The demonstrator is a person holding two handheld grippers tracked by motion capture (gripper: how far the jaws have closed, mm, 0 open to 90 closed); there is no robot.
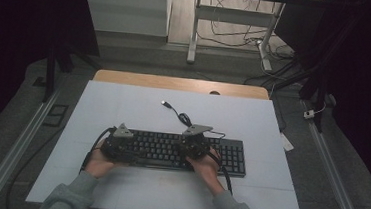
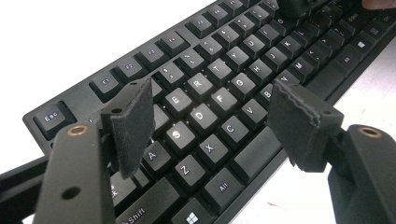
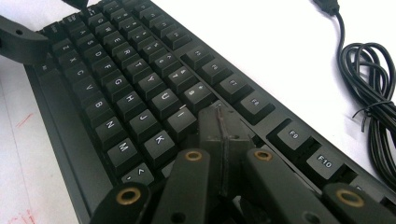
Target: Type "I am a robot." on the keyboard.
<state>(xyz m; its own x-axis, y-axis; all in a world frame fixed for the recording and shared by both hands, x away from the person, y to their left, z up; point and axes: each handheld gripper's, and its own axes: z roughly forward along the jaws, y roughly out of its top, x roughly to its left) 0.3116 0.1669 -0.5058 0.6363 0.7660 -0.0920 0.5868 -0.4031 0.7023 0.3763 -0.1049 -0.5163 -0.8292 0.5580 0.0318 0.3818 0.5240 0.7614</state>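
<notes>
A black keyboard [image 1: 162,148] lies across the white table top, near the person's edge. My left gripper [image 1: 131,148] hovers over its left end. In the left gripper view the left gripper [image 2: 212,107] is open, its pads [image 2: 133,123] standing wide above the letter keys of the keyboard [image 2: 233,56], with nothing between them. My right gripper [image 1: 193,146] is over the middle of the keyboard. In the right gripper view the right gripper [image 3: 219,114] is shut, and its joined tips are down among the keys just right of the I key on the keyboard [image 3: 126,84].
The keyboard's black cable [image 1: 183,118] lies coiled behind it, ending in a loose USB plug [image 1: 165,103]; the cable coil [image 3: 373,93] is close to the right gripper. The white table top [image 1: 123,104] has a wooden strip [image 1: 175,82] at its far edge.
</notes>
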